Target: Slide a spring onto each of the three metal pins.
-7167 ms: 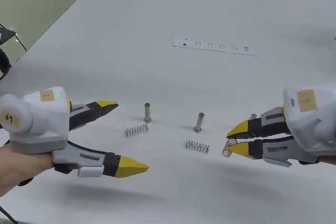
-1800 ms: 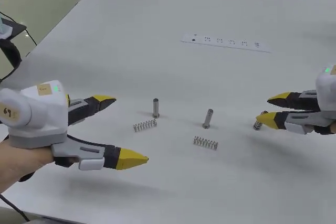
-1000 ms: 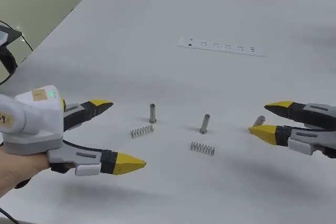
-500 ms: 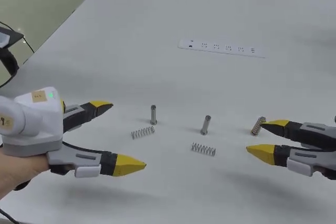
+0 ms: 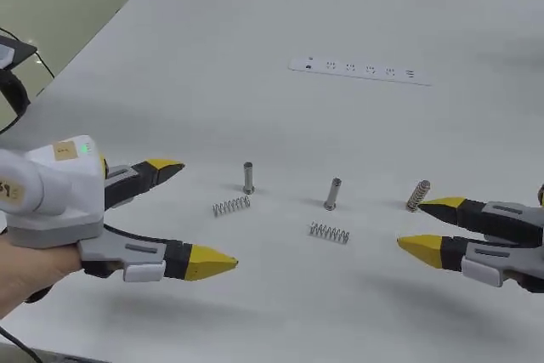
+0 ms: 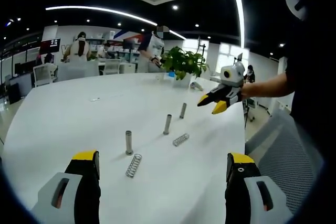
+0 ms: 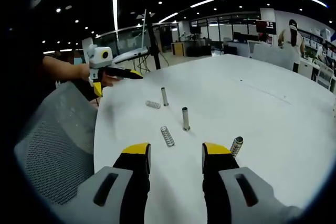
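Labels: the tan sticker [image 5: 65,151] on top of my left gripper [image 5: 200,212] shows nothing legible. The round sticker [image 5: 12,191] on its side has handwritten marks I can't read for sure. A green LED [image 5: 86,149] is lit beside the tan one. The power strip [image 5: 359,70] sits at 12 o'clock on the white table [image 5: 212,57], print too small to read. Pose: my left hand [image 5: 25,274] holds the left gripper at 8 o'clock in the head view. Its jaws point toward 3 o'clock, spread wide, nothing between them. The right gripper [image 5: 415,224] comes in from 4 o'clock and points toward 9 o'clock. Its jaws are apart with a narrower gap, empty, and the upper tip is just beside the right pin's base. Count: two grippers, three pins, three springs. The left pin [image 5: 248,178] and middle pin [image 5: 333,194] stand upright and bare. The right pin [image 5: 424,184] leans a bit and carries the fitted spring [image 5: 416,198]. The first loose spring [image 5: 230,206] lies flat at 7 o'clock of the left pin, close by. The second loose spring [image 5: 329,232] lies flat at 6 o'clock of the middle pin. The right gripper view has the sprung pin just off the right jaw tip.
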{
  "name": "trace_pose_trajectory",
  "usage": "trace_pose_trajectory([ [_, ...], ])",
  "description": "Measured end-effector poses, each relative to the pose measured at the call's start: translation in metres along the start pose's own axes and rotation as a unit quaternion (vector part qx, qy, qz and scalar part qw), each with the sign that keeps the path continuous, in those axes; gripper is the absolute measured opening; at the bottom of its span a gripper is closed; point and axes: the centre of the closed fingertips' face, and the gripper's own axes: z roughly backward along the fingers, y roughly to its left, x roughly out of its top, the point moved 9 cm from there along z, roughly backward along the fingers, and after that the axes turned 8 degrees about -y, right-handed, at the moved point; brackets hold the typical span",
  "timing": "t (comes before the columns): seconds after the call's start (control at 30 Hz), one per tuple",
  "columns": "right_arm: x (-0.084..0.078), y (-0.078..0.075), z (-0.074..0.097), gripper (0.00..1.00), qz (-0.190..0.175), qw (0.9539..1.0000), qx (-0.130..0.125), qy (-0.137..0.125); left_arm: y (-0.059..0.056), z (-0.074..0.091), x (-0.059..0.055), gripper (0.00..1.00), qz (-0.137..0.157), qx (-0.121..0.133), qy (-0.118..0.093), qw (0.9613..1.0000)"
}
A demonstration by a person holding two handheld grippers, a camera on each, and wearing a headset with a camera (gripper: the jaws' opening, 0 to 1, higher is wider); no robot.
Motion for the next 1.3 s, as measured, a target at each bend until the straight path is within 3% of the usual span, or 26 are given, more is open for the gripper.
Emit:
trace_pose_trajectory([
  [0.37,-0.002,0.006,-0.017,0.34,0.012,0.9995,0.022,0.019,0.000,0.002,-0.002,0.98,0.001,0.003,0.001,1.0000],
  [0.77,0.006,0.008,-0.049,0.32,0.026,0.9982,0.048,0.027,-0.001,0.003,-0.002,0.98,0.002,0.003,0.002,1.0000],
  [1.3,-0.009,0.010,-0.085,0.27,0.059,0.9922,0.076,0.080,0.000,0.005,-0.005,0.98,0.004,0.004,0.005,1.0000],
])
